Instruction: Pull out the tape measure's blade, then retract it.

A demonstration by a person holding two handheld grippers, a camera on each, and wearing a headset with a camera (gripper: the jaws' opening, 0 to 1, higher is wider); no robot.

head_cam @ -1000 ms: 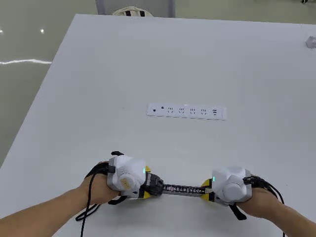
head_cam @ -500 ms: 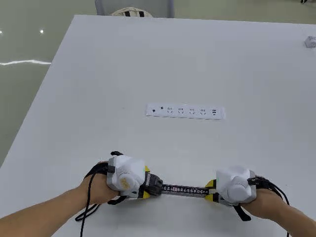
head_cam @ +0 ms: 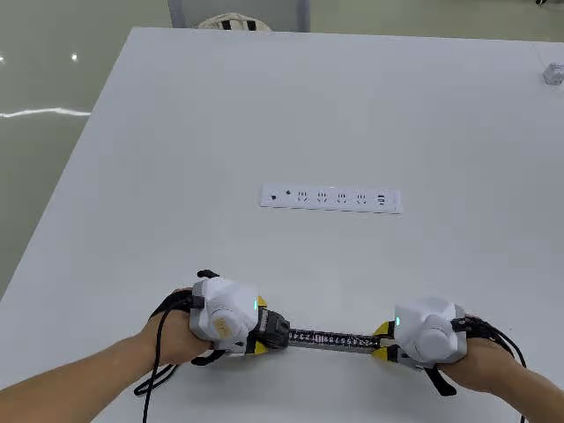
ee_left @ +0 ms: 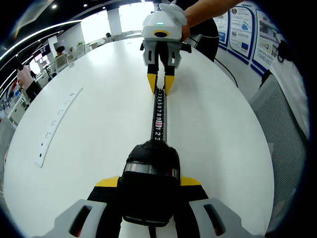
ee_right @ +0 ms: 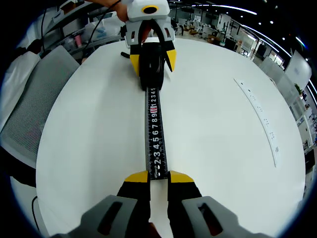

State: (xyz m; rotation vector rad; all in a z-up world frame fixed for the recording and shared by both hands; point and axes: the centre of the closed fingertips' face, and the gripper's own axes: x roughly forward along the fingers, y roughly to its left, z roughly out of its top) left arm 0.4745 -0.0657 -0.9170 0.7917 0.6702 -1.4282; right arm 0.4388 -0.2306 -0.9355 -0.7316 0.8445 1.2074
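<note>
table (head_cam: 264,115): white and flat, carries everything. The work sits on the person's side of the power strip (head_cam: 330,198).
power strip: lies flat mid-table, unused. It is only a reference here.
left gripper (ee_left: 148,182): on the near side of the power strip, toward its left end. Jaws are clamped on both flanks of the tape measure case (ee_left: 150,163). Likely reason: it anchors the body so the pull doesn't drag it.
right gripper (ee_right: 158,179): on the near side of the power strip, toward its right end. Jaws are pinched narrow on the free end of the blade (ee_right: 154,134). This is the pulling end.
tape measure case: black, with its mouth aimed at the right gripper so the blade exits straight.
blade: out a short way, black with white numerals. It runs straight between the grippers, roughly parallel to the power strip. Can't tell whether it touches the table.
step (judgement): pull-out is in hand, retract not yet done.
risk (judgement): a thin pinch on the blade tip could slip and let it snap back.
</note>
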